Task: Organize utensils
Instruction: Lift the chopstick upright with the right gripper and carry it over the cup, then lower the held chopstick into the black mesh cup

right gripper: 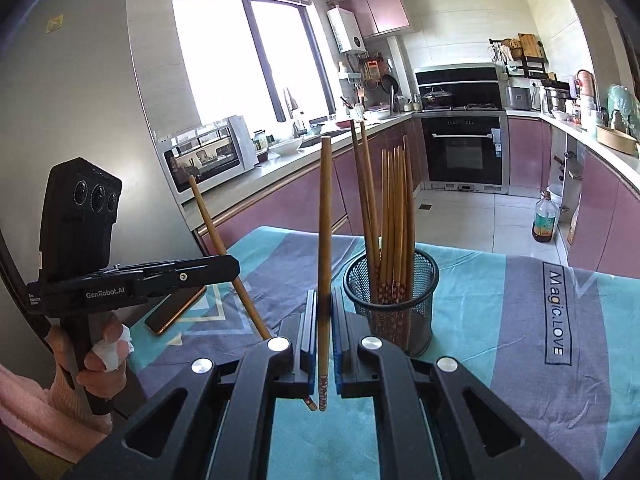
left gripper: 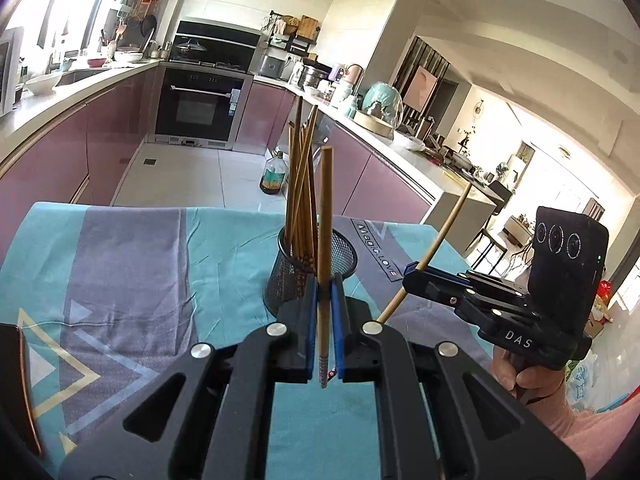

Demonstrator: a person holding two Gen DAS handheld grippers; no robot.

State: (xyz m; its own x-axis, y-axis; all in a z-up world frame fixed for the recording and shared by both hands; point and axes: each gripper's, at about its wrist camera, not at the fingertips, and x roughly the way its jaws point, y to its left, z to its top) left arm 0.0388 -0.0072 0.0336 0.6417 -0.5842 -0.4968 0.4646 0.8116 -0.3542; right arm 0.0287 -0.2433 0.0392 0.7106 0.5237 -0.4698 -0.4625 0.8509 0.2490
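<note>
- A teal and grey tablecloth (right gripper: 500, 320) printed "Magic.LOVE" covers the table.
- A phone (right gripper: 176, 310) (copper-edged, screen dark) lies flat on the cloth.
- A built-in oven (right gripper: 464, 152) sits among pink cabinets.
- A bottle (right gripper: 545, 220), perhaps cooking oil, stands on the tiled floor.
- A white bowl (right gripper: 286, 146) rests on the counter near a countertop appliance (right gripper: 208, 156).

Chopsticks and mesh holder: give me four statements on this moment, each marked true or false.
1. Each gripper is shut on one chopstick. True: the left gripper holds a chopstick, the right gripper another chopstick.
2. The mesh holder is empty. False: chopsticks stand in it.
3. The holder stands on a patterned cloth. True.
4. A phone lies inside the holder. False: the phone lies on the cloth.
</note>
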